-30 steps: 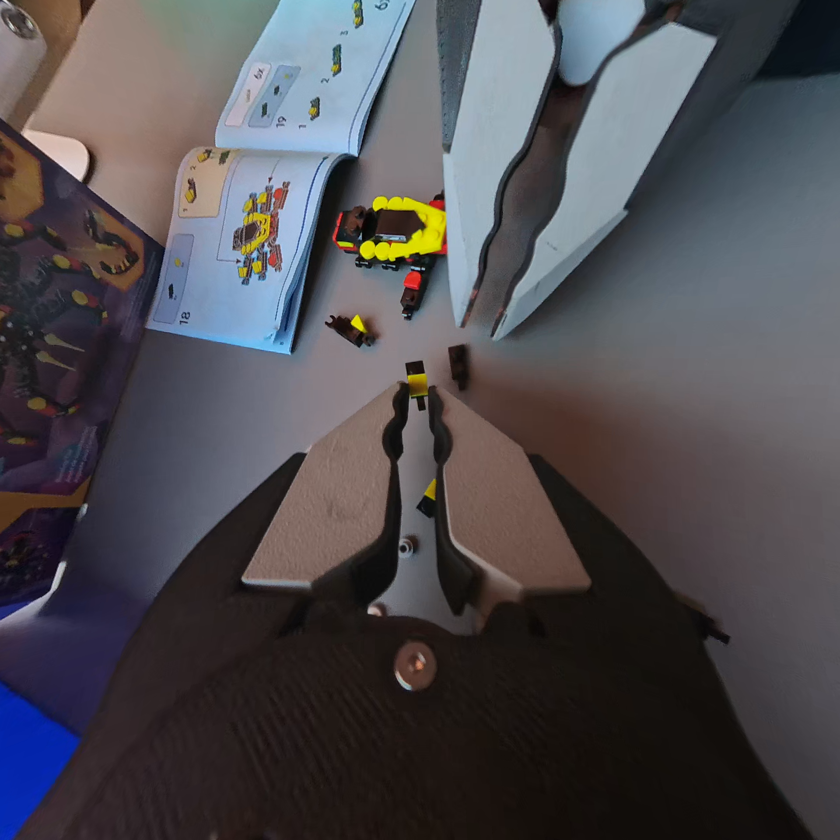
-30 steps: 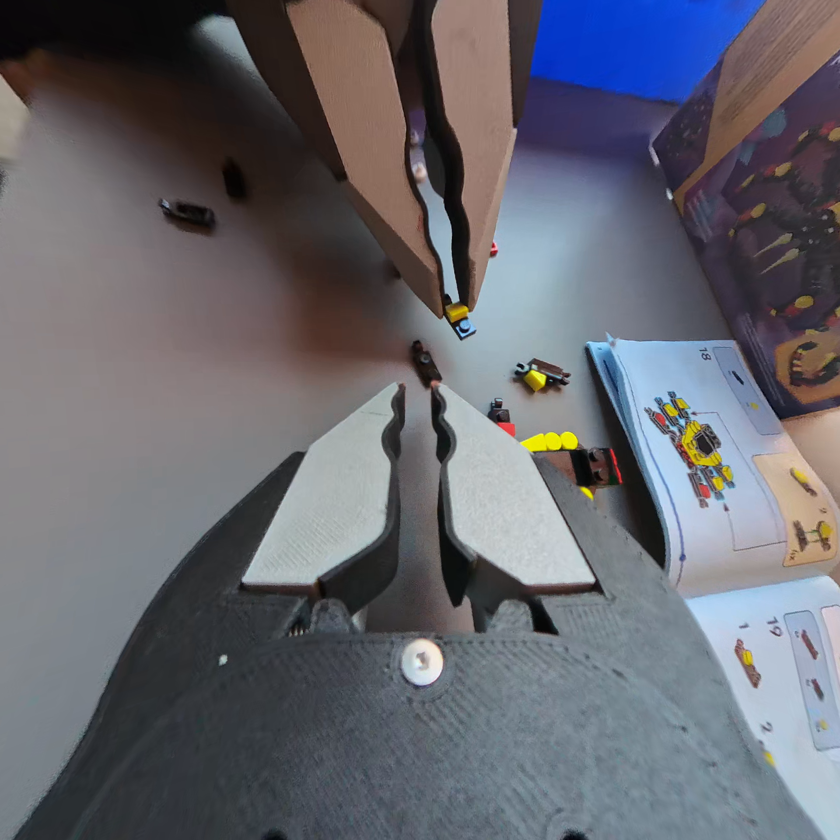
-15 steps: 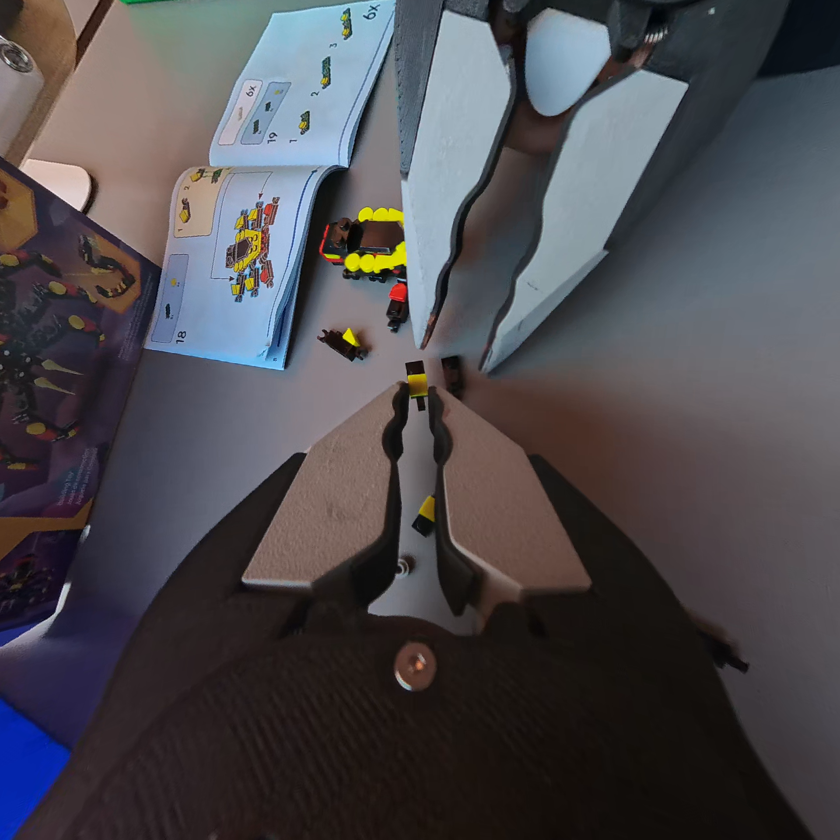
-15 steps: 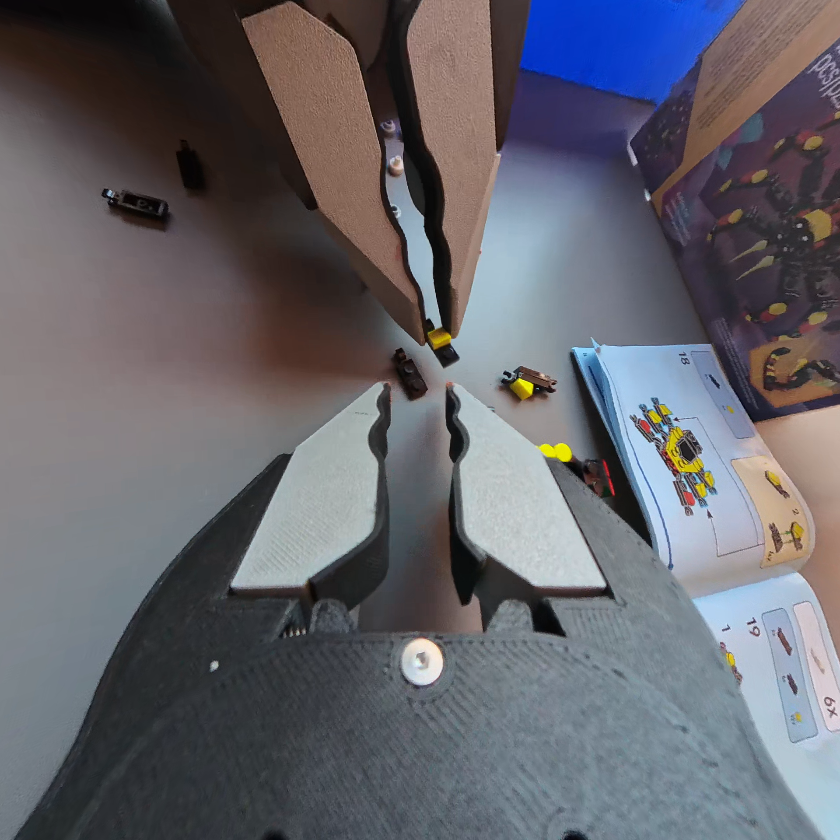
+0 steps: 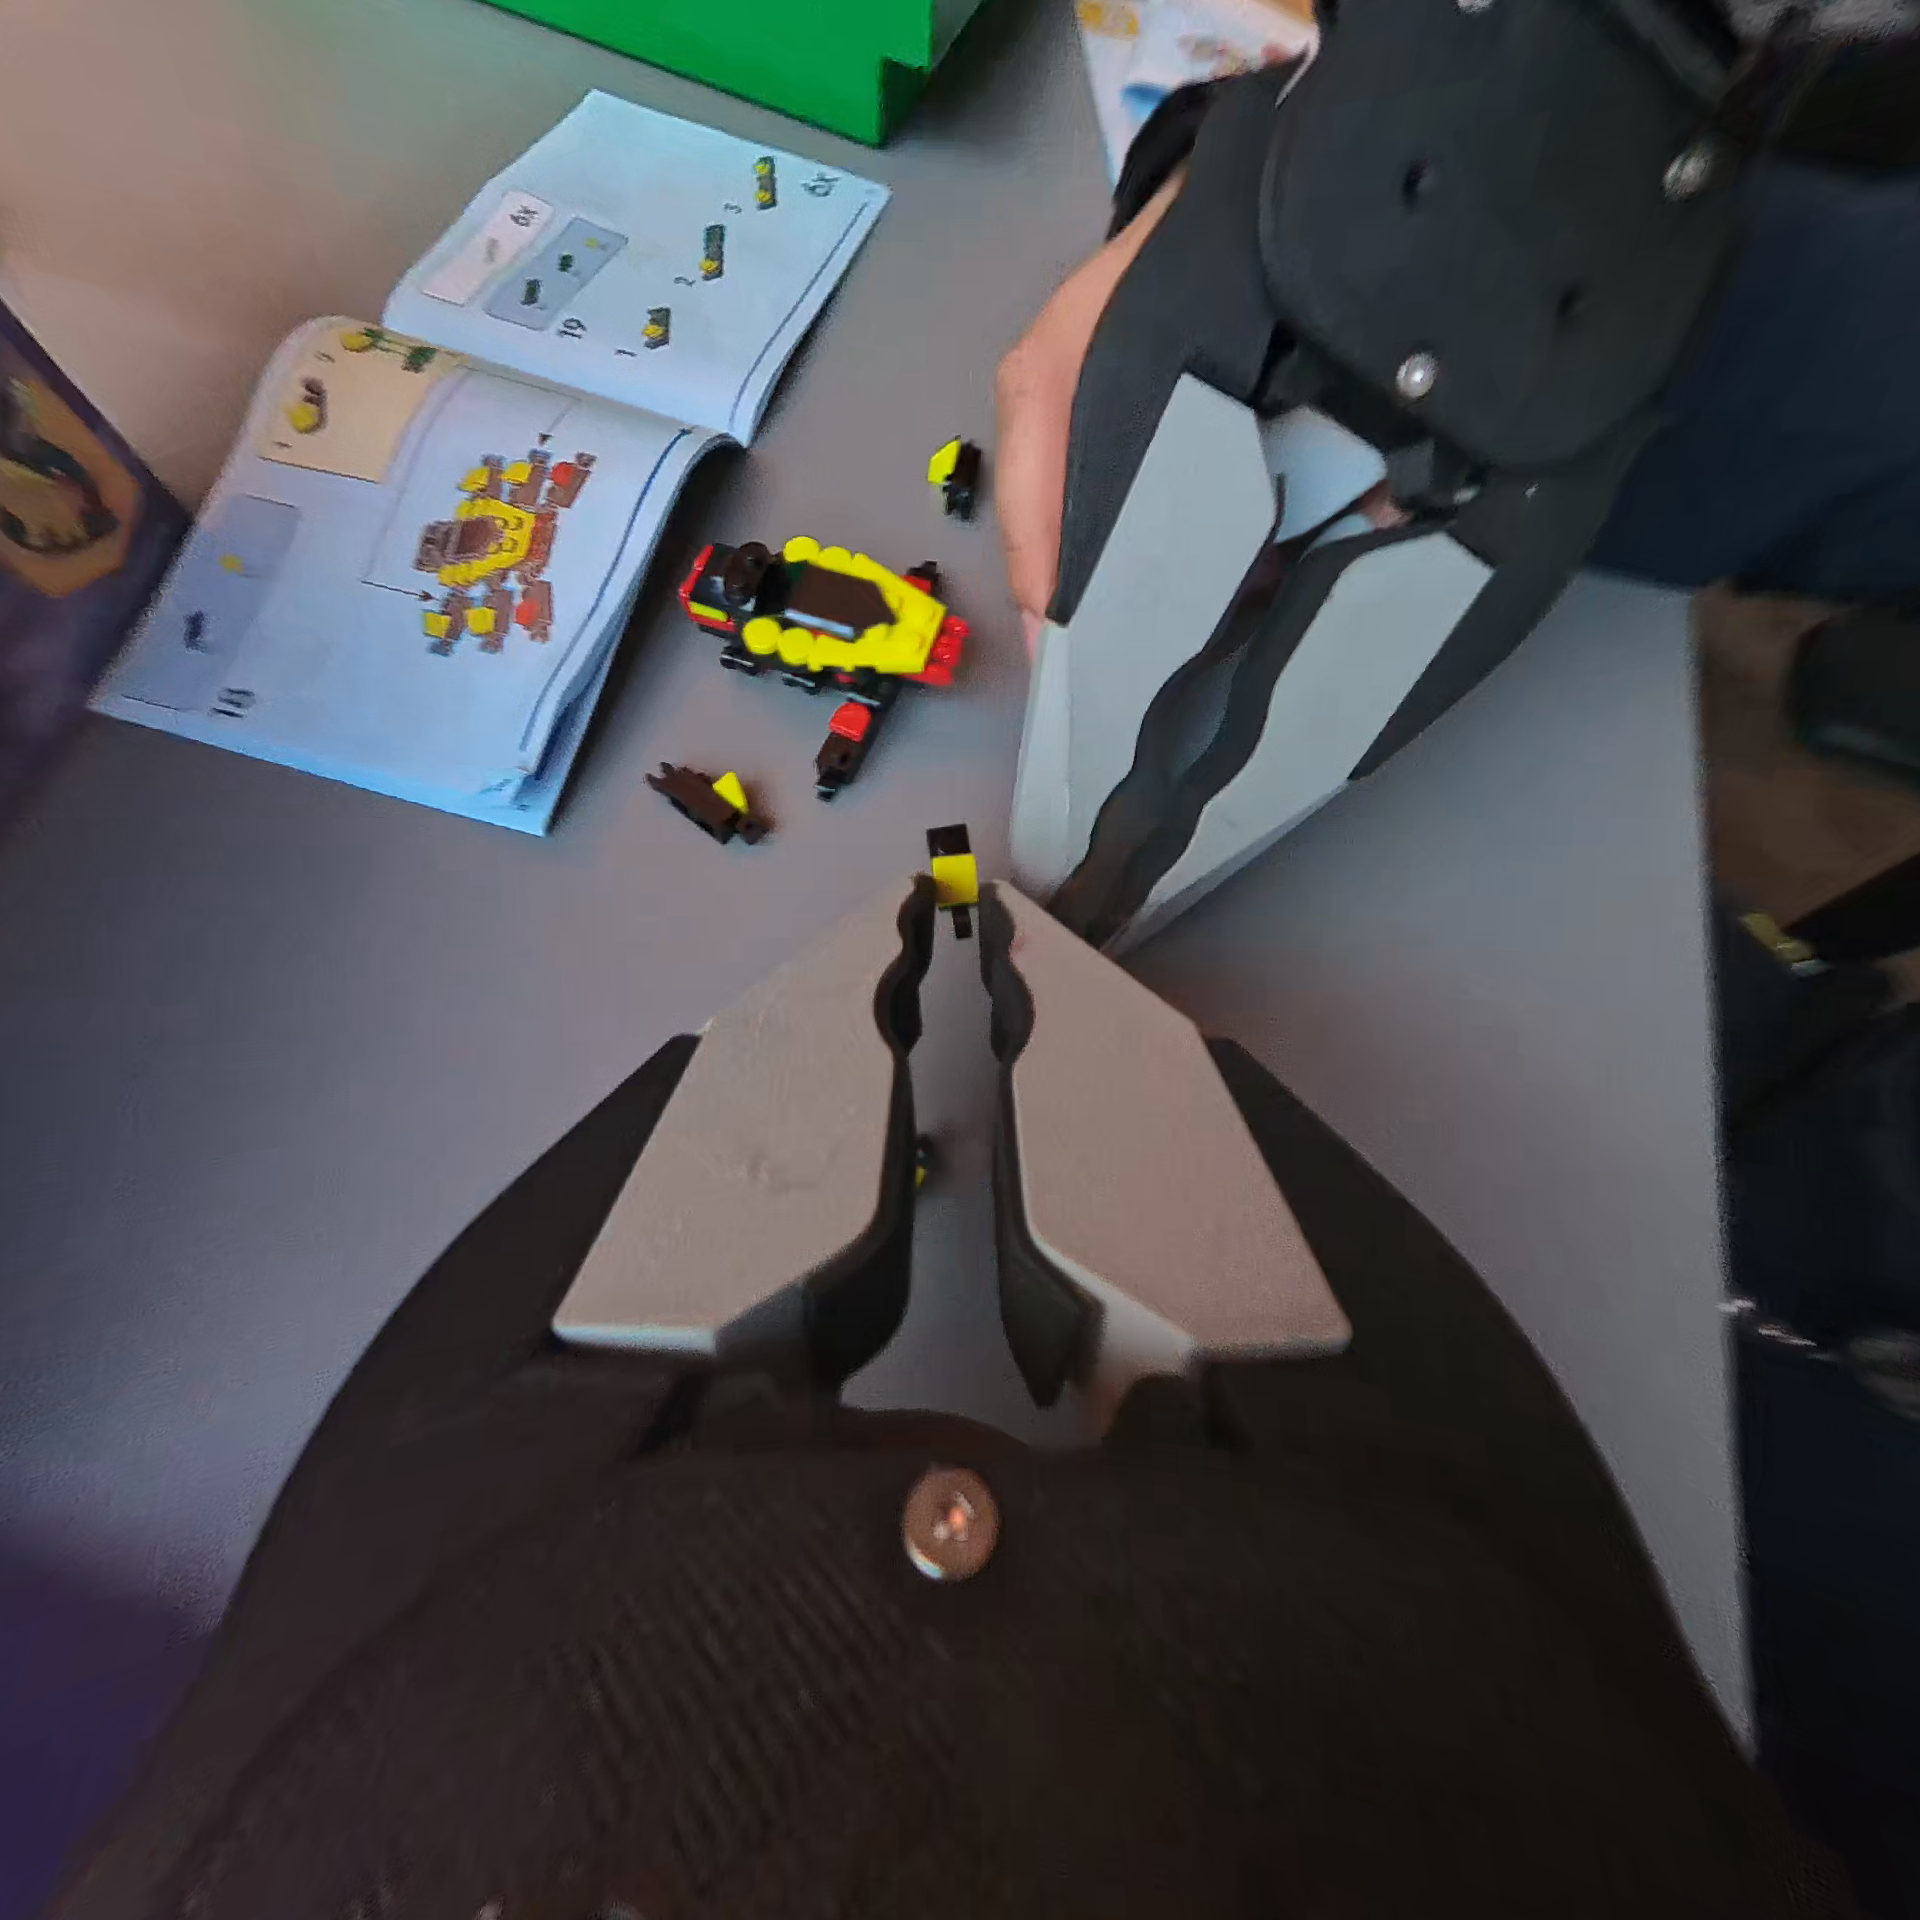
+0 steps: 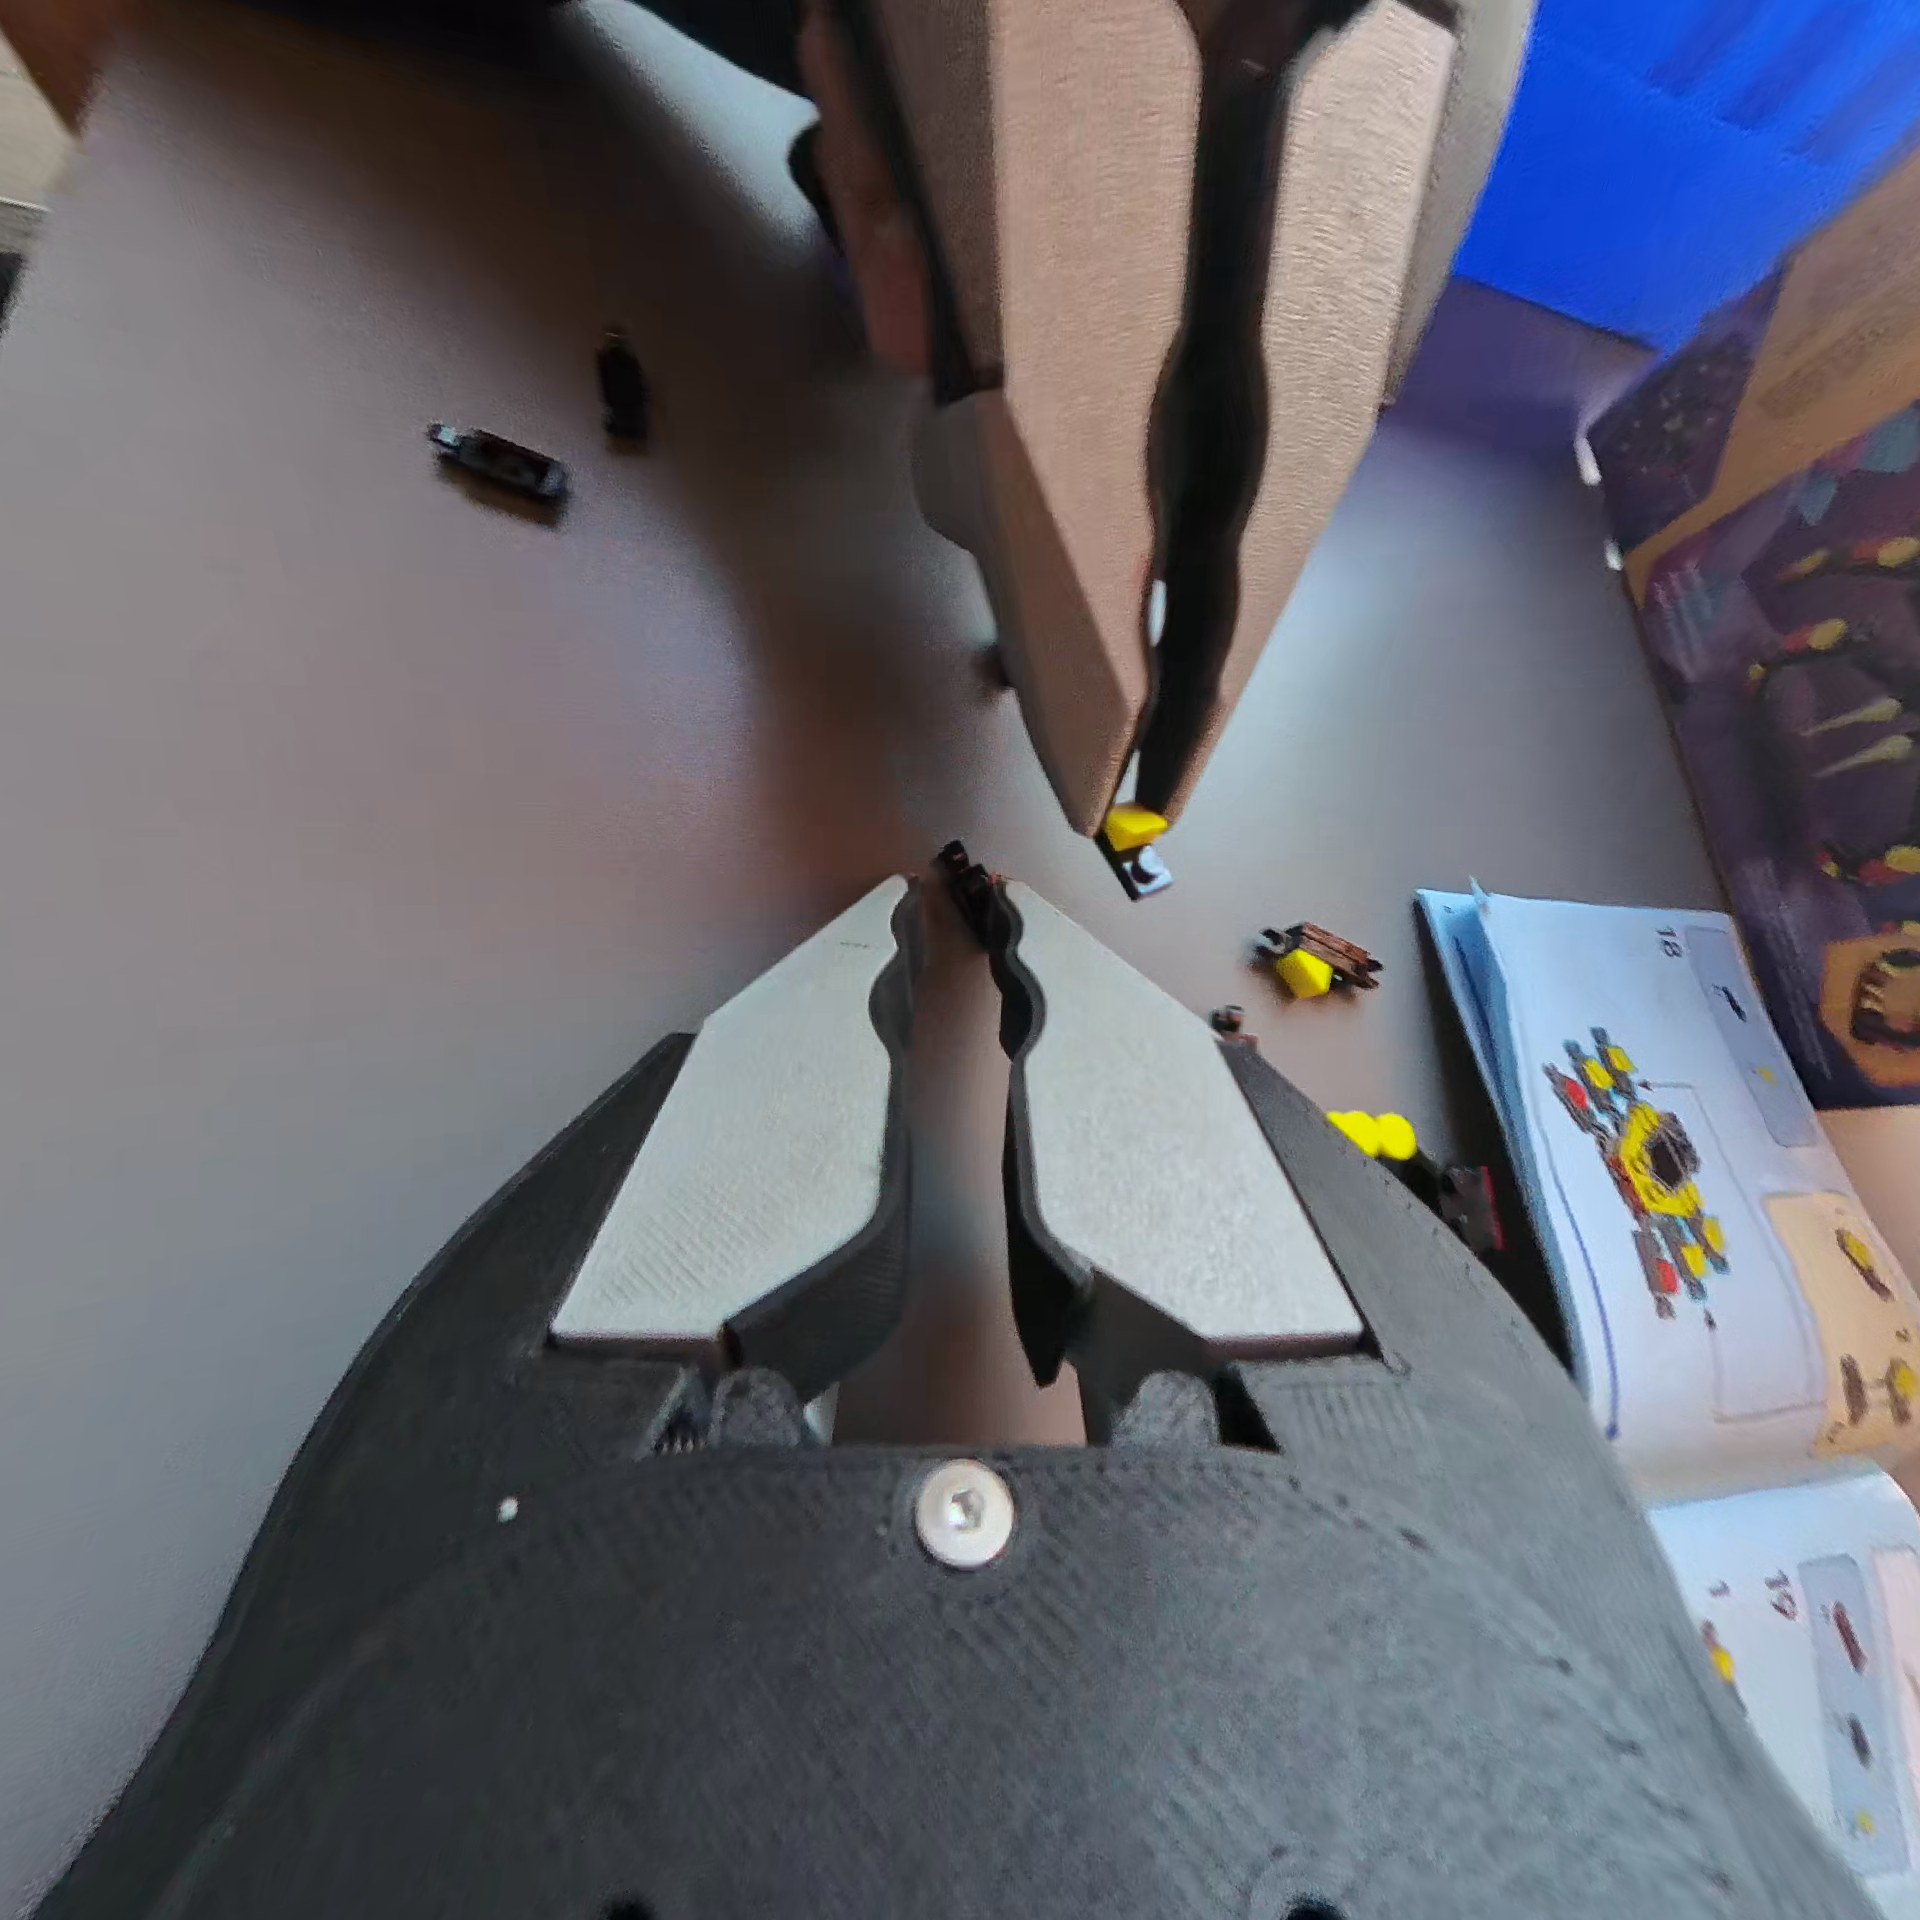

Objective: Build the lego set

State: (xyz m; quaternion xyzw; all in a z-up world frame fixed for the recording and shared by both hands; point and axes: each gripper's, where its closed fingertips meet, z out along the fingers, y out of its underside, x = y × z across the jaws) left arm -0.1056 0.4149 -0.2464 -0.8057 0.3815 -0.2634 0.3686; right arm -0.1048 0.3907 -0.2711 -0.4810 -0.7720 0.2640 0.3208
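Note:
My left gripper (image 5: 951, 899) is shut on a small yellow and black piece (image 5: 951, 875), held above the grey table; it also shows in the right wrist view (image 6: 1135, 844). My right gripper (image 6: 961, 899) is shut on a dark brown piece (image 6: 968, 902) low at the table, just left of the left gripper's tips. In the left wrist view the right gripper (image 5: 1086, 920) comes down from the upper right. The yellow, red and black model (image 5: 826, 623) lies beyond, beside the open instruction booklet (image 5: 416, 582). The right gripper's body hides most of the model (image 6: 1377, 1132) in the right wrist view.
A brown and yellow piece (image 5: 712, 800) lies near the model, and another yellow and black piece (image 5: 954, 476) farther back. Two black pieces (image 6: 499, 462) lie to the left in the right wrist view. The purple set box (image 6: 1818, 727) and a green box (image 5: 831, 52) border the table (image 5: 312, 1039).
My right gripper opened, moved forward over the dark brown piece and shut on it. My left gripper kept hold of the yellow and black piece and drew back a little.

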